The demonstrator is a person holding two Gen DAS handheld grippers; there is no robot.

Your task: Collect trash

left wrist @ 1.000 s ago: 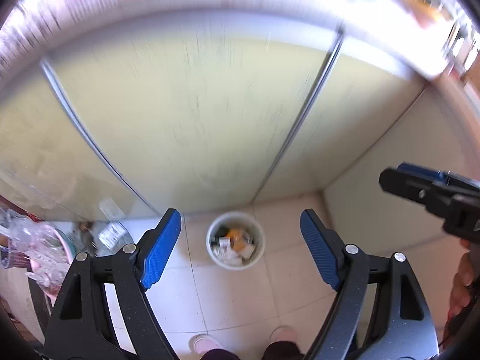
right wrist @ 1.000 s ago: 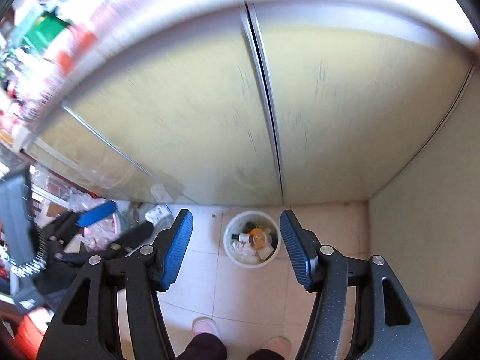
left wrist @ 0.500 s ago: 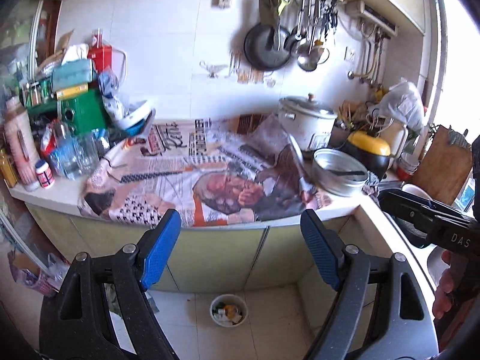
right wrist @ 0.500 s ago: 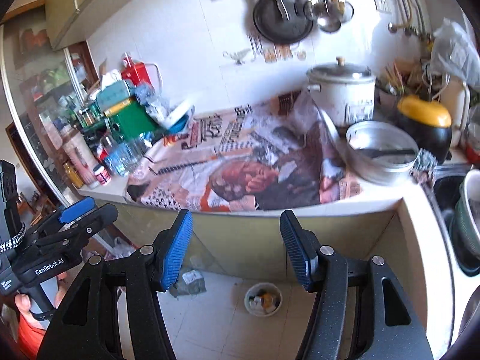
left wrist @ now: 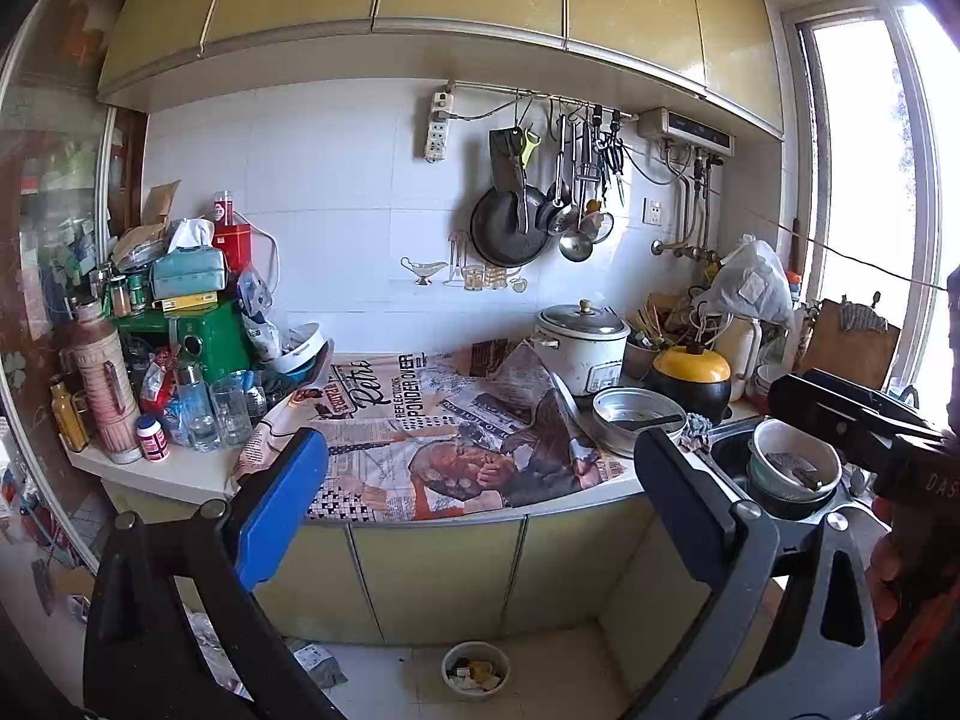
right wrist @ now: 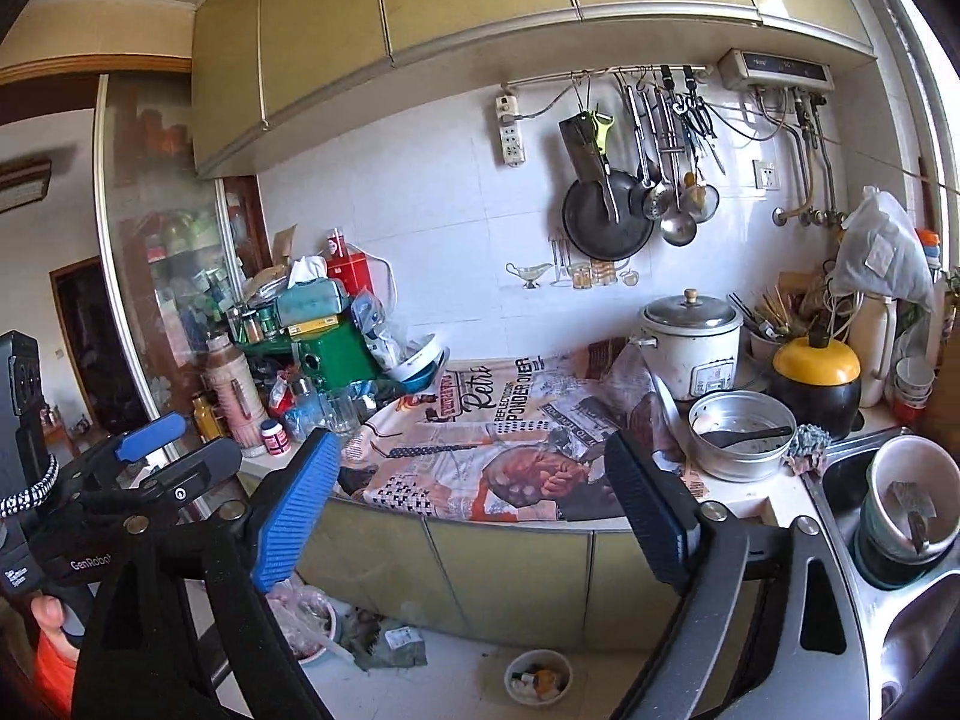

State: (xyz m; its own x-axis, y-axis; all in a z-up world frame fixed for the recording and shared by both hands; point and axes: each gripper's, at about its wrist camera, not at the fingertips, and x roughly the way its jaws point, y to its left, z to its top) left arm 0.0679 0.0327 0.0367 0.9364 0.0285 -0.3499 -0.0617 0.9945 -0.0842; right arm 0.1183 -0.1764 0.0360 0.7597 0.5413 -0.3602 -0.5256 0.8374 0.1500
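Cramped kitchen here: yellow-green cabinets, white tiled wall, a countertop (left wrist: 180,471) draped in printed newspaper (left wrist: 444,438). My left gripper (left wrist: 480,498) and right gripper (right wrist: 471,495) have both just been opening and stand wide, nothing between the blue pads. The small round white trash bin (left wrist: 475,671), full of scraps, sits on the tiled floor below the cabinet doors, well apart from me.
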